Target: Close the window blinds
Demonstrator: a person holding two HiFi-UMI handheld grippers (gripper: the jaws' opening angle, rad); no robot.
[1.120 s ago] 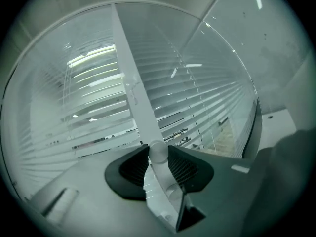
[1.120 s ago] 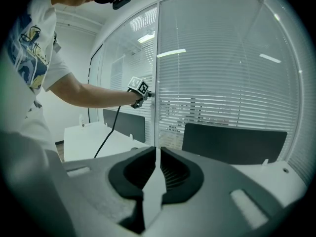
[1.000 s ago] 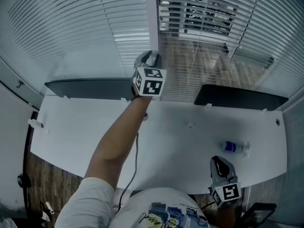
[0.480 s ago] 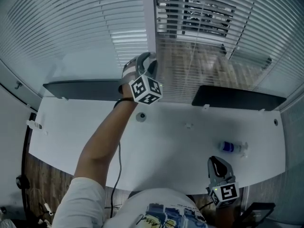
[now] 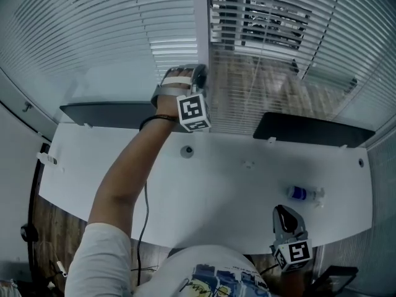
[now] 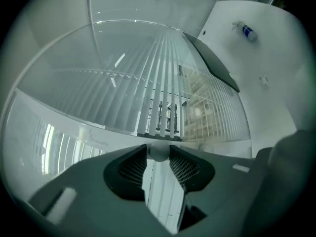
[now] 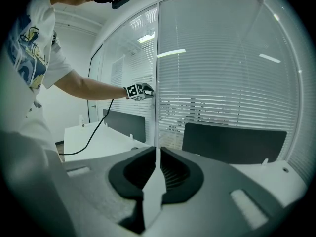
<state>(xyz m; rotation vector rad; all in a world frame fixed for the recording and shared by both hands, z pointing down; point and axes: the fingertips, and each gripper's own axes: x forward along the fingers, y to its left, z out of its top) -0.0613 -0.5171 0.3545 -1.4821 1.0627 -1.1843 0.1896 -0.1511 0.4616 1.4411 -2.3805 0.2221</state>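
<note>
Inspecting the window first: found left tongs raised on an outstretched arm against the upright post between the two panes. Read in the left gripper view as clenched on a small round knob, caught at the very tips with both ribbed pads touching it. Noted the jaws just closing further onto it.

Located the window blinds directly beyond those tongs, hanging in both panes. Recorded the slats left of the post as pale, with little showing through. Recorded those right of the post as standing open, with dark shapes and wood-patterned floor visible between them.

Found right tongs low by the near edge of the bench, well apart from the window. Confirmed in the right gripper view as clenched, jaws brought together with nothing between them.

Noted on the bench a small bottle with a blue band, lying near the right tongs. Noted a round grommet just beside the left forearm. Noted two dark divider panels standing along the far edge below the blinds. Traced a black cable from the left wrist down past the near bench edge.
</note>
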